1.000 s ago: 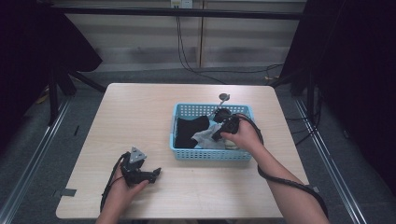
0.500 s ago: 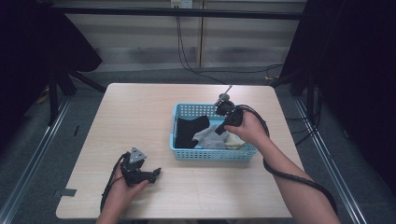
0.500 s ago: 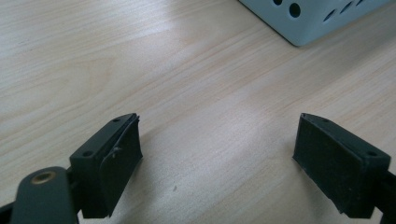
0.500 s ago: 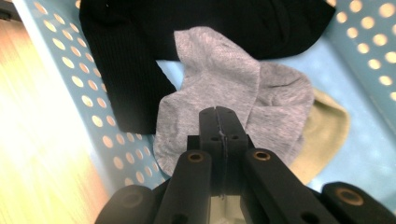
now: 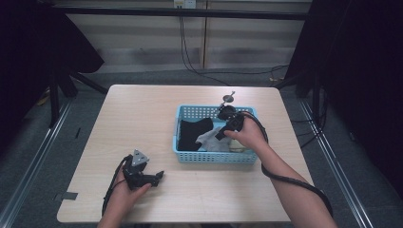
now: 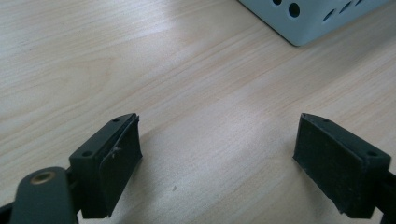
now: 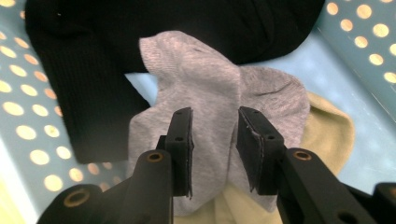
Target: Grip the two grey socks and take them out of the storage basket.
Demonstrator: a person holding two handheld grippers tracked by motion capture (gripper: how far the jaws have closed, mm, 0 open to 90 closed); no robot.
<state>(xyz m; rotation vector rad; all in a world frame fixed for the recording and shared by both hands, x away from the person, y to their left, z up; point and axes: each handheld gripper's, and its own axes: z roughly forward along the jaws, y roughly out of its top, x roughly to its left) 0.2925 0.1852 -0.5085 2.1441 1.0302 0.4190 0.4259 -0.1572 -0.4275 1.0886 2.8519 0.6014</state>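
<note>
High view: we see blue basket [image 5: 214, 156] on bench [image 5: 142, 114], right of centre. Right tongs [image 5: 219, 135] reach down into basket over grey sock [image 5: 209, 140], black cloth [image 5: 192, 132] beside it. Left tongs [image 5: 160, 175] rest on bench near front edge, well apart from basket.

Left gripper view: we see left tongs [image 6: 217, 161] wide open, nothing between jaws, basket corner [image 6: 308, 18] beyond.

Right gripper view: we see right tongs [image 7: 214, 149] narrowed, pinching fold of grey sock [image 7: 196, 93]; sock lies on black cloth [image 7: 93, 70] and pale yellow cloth [image 7: 327, 135].

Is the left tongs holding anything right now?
No, the left tongs gape wide open over bare wooden table, nothing between the jaws.
</note>
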